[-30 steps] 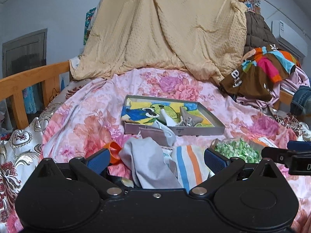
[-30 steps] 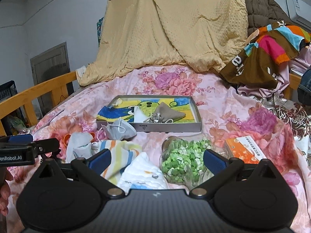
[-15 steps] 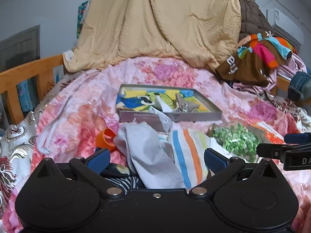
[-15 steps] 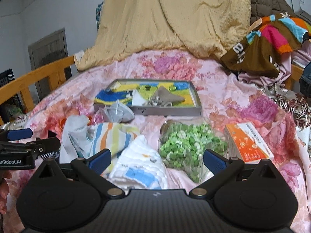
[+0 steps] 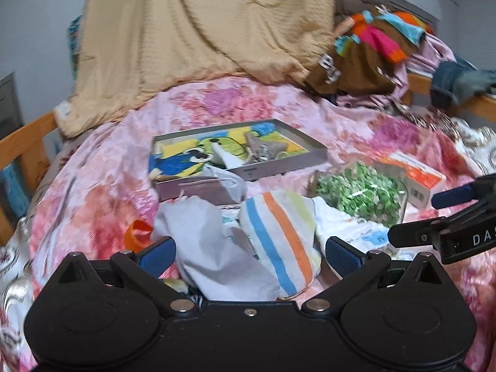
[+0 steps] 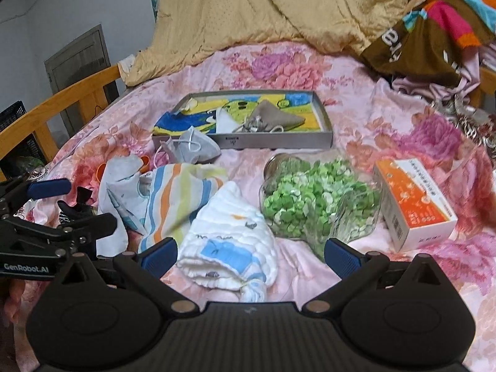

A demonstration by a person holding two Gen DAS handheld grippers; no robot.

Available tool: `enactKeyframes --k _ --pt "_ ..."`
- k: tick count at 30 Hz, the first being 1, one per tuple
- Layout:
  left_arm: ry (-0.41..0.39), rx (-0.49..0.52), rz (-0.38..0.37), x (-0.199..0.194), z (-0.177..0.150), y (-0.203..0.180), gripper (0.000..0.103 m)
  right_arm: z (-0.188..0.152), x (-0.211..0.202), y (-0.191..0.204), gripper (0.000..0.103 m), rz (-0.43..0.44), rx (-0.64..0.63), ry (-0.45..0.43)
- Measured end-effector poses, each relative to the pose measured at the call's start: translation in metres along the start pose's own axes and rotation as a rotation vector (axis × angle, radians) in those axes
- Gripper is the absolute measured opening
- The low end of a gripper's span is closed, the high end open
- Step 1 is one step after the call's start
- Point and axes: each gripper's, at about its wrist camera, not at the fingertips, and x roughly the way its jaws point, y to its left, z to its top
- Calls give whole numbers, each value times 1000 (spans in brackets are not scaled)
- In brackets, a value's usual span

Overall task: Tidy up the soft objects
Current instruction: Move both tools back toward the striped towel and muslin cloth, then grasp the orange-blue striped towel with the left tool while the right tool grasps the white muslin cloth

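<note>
Both my left gripper (image 5: pixel 249 252) and right gripper (image 6: pixel 250 252) hang jaws open; the limp, light white cloth (image 6: pixel 229 243) should pinch easily at its bunched fold.

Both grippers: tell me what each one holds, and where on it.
Nothing is held. The left gripper and the right gripper are both open, their fingers apart over the cloths.

Clear jar of green pieces (image 6: pixel 313 198) lying on its side on the floral bed cover (image 6: pixel 356 93), just ahead of the right finger. Orange-and-white carton (image 6: pixel 415 204) beyond and right of it. Wooden bed rail (image 6: pixel 59 99) far left; tan blanket (image 6: pixel 279 9) draped behind.
</note>
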Motion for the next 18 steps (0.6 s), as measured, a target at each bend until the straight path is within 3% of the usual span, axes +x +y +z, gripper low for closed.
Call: enactKeyframes --k 9,13,18 --pt "-3 211 -94 30 24 -10 102 1 14 -8 103 24 54 46" --pt "54 343 -139 52 33 -18 102 1 23 -6 103 27 35 79" --pt "114 434 -187 72 36 -19 102 2 33 -2 103 37 6 99"
